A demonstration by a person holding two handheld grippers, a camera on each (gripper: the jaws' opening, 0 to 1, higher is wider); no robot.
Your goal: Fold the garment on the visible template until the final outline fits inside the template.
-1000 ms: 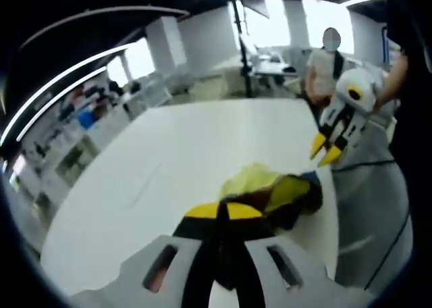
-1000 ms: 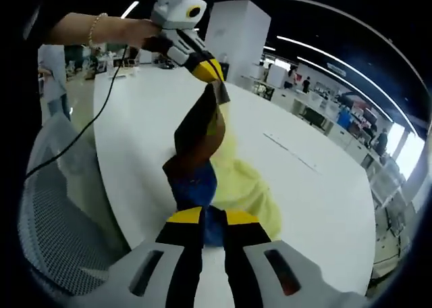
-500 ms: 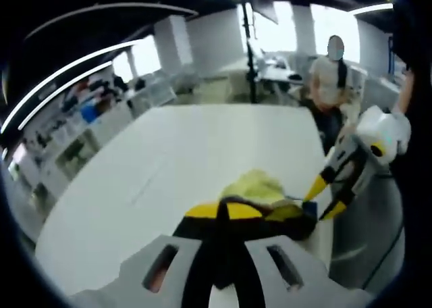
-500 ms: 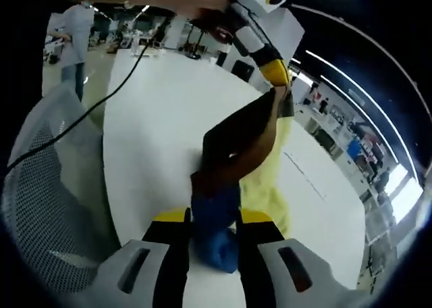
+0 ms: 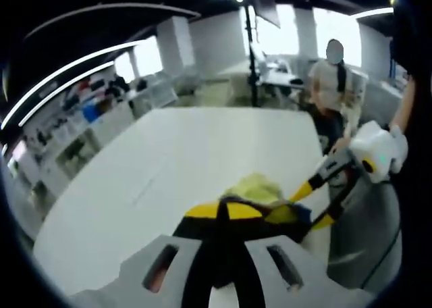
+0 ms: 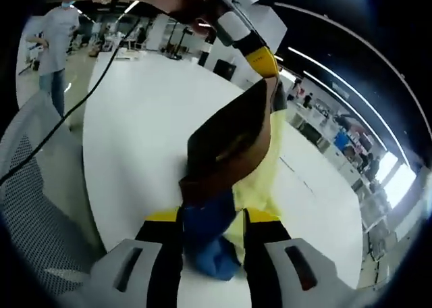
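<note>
The garment is a bunch of yellow, brown and blue cloth [image 5: 258, 186] at the near edge of the white table [image 5: 169, 152]. My left gripper [image 5: 224, 211] is shut on a dark fold of it. In the right gripper view that gripper [image 6: 264, 59] holds the brown part [image 6: 229, 139] up from above, and yellow cloth [image 6: 260, 176] hangs behind. My right gripper [image 6: 210, 217] has its jaws spread, with the blue cloth [image 6: 209, 237] bunched between them. In the left gripper view the right gripper [image 5: 312, 207] sits right at the garment with its yellow tips apart.
A thin line [image 5: 150, 186] runs across the table top. A grey mesh chair [image 6: 34, 186] stands off the table edge [image 6: 91, 186], with a black cable [image 6: 74, 112] hanging over it. A person [image 5: 331, 71] stands beyond the far end. Desks and shelves [image 5: 81, 132] line the room.
The right gripper's jaws have spread wider around the blue cloth. It has come down from above the table to the garment. The left gripper stays shut on the dark fold.
</note>
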